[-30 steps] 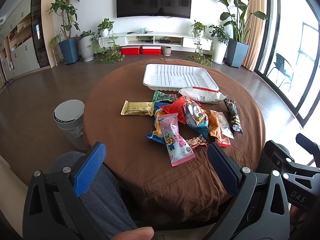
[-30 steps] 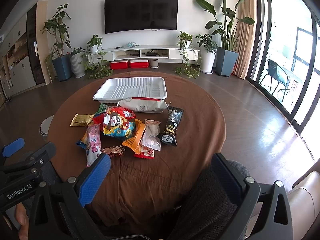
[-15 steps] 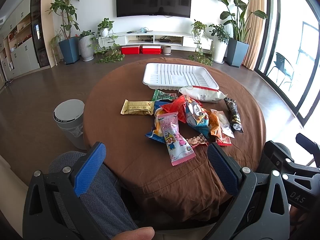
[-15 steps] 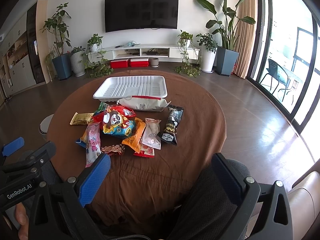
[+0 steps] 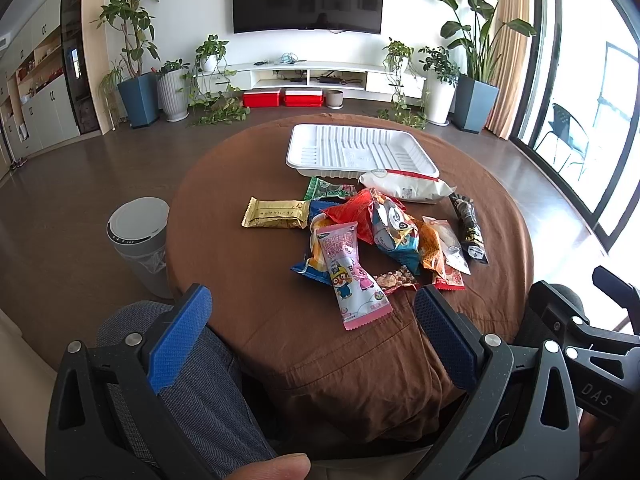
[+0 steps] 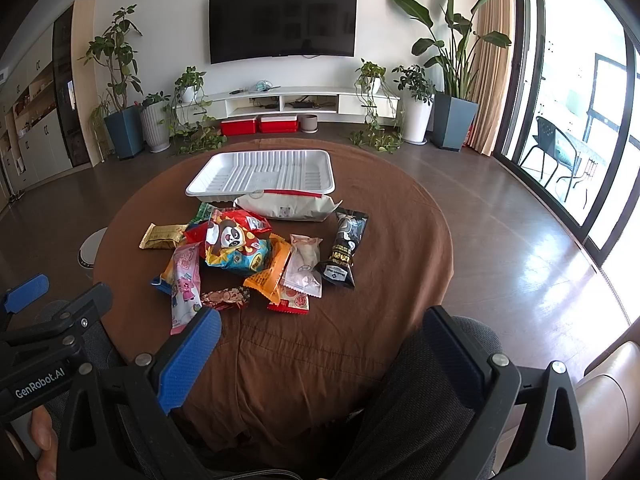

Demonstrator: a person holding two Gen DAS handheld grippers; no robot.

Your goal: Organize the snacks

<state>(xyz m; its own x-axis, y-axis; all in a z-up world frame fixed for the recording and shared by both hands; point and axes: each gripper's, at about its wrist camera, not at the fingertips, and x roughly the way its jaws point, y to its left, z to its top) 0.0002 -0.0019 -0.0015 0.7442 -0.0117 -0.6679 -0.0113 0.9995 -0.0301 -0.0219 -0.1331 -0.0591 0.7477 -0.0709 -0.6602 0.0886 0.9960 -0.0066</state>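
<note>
Several snack packets lie heaped mid-table: a pink cartoon packet point(image 5: 352, 270) point(image 6: 185, 284), a gold bar point(image 5: 276, 213) point(image 6: 161, 236), a panda bag point(image 5: 394, 229) point(image 6: 232, 246), a black packet point(image 5: 468, 224) point(image 6: 344, 246) and a white pouch point(image 5: 406, 188) point(image 6: 286, 206). Behind them sits an empty white ribbed tray point(image 5: 360, 154) point(image 6: 262, 172). My left gripper point(image 5: 312, 332) hovers open at the near table edge, short of the pink packet. My right gripper point(image 6: 322, 354) is open too, in front of the heap, holding nothing.
A round table under a brown cloth point(image 5: 224, 264) point(image 6: 400, 248) carries everything. A grey bin point(image 5: 138, 240) stands on the floor to its left. The person's knees show below both grippers. Plants, a TV console and glass doors line the room behind.
The right gripper has edged a little closer to the heap, so the snacks look slightly larger. The left view is almost unchanged. No snack has moved.
</note>
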